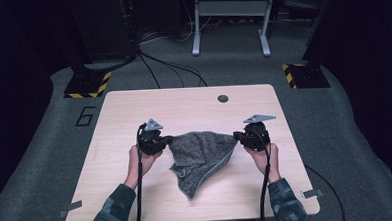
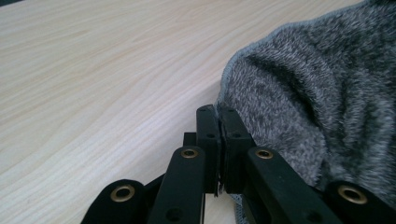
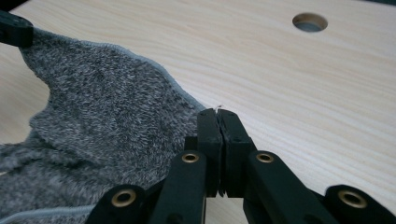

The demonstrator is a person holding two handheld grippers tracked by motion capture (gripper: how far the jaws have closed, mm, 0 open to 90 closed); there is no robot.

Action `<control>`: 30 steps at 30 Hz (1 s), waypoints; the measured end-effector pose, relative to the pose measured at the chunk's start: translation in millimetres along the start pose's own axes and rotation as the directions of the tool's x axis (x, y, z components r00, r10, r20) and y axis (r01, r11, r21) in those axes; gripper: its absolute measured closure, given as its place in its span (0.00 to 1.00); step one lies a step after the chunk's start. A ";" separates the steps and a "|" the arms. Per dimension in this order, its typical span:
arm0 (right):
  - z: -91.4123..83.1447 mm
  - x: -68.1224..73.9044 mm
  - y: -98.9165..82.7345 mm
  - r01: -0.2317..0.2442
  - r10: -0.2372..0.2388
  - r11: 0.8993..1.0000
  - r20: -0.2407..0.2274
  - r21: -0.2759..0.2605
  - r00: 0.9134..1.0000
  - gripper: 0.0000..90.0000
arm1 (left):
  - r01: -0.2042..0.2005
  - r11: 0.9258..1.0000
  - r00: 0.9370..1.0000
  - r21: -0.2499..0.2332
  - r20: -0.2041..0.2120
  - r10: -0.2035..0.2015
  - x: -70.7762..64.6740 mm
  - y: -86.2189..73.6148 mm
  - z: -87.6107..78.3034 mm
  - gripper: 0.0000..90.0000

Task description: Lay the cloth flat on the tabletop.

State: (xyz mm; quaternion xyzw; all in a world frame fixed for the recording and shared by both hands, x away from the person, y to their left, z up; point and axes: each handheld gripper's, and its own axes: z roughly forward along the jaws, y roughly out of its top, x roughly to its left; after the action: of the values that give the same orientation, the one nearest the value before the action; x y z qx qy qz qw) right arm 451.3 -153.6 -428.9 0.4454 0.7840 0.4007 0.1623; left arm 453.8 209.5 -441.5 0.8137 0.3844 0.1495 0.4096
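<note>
One grey towel (image 1: 202, 155), two claws, one table (image 1: 134, 108)

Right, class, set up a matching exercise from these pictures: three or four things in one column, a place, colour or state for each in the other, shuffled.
Things:
1. cloth
2. table
3. hole
4. left hand-held gripper

Descriptions:
A. round, near the table's far edge
B. jaws shut on the cloth's edge
C. fuzzy grey
D. pale wood

Pairs: 1-C, 2-D, 3-A, 4-B
</note>
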 end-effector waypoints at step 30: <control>-48.1 -17.7 103.8 0.095 -0.102 0.957 -0.010 -0.275 0.995 0.99 | -0.120 0.968 0.981 -0.219 -0.178 0.082 26.7 77.4 -70.6 0.99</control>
State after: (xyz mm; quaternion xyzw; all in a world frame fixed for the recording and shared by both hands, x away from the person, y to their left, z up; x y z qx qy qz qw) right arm 490.6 -162.3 -320.4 0.3744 0.7441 0.5021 0.2327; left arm 470.9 239.8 -339.1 0.7642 0.3557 0.2813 0.4587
